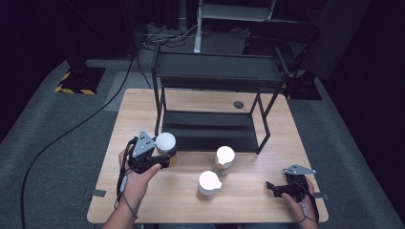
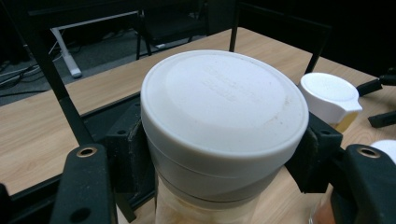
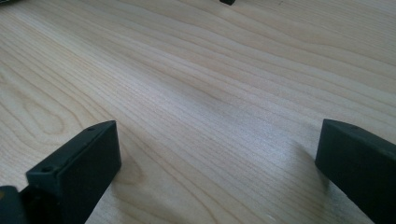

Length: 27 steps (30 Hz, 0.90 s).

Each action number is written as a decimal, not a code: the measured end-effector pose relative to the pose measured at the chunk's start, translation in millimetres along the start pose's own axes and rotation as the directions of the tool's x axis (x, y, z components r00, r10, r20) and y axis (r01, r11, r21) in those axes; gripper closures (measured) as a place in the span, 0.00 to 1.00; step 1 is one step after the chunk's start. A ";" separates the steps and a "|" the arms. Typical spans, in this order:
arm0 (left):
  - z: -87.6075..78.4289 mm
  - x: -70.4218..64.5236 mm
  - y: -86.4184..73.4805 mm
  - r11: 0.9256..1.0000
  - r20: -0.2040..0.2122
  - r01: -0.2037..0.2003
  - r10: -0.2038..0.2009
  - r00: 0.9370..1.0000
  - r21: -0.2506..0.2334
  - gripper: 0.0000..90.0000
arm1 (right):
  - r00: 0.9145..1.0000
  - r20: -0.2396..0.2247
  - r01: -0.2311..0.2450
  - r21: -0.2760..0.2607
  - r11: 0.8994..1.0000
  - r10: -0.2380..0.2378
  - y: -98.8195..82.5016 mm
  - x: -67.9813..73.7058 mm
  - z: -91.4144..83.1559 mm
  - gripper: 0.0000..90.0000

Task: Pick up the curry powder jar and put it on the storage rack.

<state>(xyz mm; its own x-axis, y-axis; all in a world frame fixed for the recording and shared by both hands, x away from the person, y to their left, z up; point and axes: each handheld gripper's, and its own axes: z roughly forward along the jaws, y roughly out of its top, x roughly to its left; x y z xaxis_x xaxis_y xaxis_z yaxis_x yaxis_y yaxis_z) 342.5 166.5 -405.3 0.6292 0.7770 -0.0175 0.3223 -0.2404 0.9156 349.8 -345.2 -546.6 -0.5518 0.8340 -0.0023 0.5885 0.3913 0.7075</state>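
My left gripper (image 1: pixel 165 156) is shut on a white-lidded jar (image 1: pixel 166 143), held just in front of the black shelf rack's lower shelf (image 1: pixel 205 131). In the left gripper view the jar (image 2: pixel 224 112) sits squeezed between both black pads (image 2: pixel 128 158), its clear body showing pale contents below the lid. Two more white-lidded jars stand on the wooden table (image 1: pixel 143 105): one (image 1: pixel 224 158) near the shelf's front, another (image 1: pixel 208 183) closer to me. My right gripper (image 1: pixel 271 186) rests low at the table's front right, jaws wide apart over bare wood (image 3: pixel 210 102) with nothing between them.
The black two-tier rack (image 1: pixel 217 69) stands at the back of the table, its legs (image 1: pixel 262 138) framing the lower shelf. A small dark disc (image 1: pixel 238 104) is set into the tabletop behind it. A cable (image 1: pixel 71 133) runs over the grey floor on the left.
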 end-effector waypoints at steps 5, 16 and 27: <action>6.9 1.8 5.1 1.000 -0.005 -0.008 0.008 1.000 0.006 0.37 | 1.000 0.000 0.000 0.000 1.000 0.000 0.0 0.0 0.0 0.00; 20.5 2.6 16.7 1.000 -0.001 -0.018 0.018 1.000 0.009 0.37 | 1.000 0.000 0.000 0.000 1.000 0.000 0.0 0.0 0.0 0.00; 35.5 6.4 26.1 1.000 0.010 -0.007 0.007 1.000 0.009 0.37 | 1.000 0.000 0.000 0.000 1.000 0.000 0.0 0.0 0.0 0.00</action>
<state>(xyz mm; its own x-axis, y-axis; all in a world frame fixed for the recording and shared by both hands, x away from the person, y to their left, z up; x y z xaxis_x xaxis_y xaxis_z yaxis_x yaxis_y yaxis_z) 380.1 144.4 -395.8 0.6385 0.7695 -0.0155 0.3246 -0.2510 0.9119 349.7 -345.2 -546.6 -0.5517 0.8341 -0.0023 0.5885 0.3912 0.7076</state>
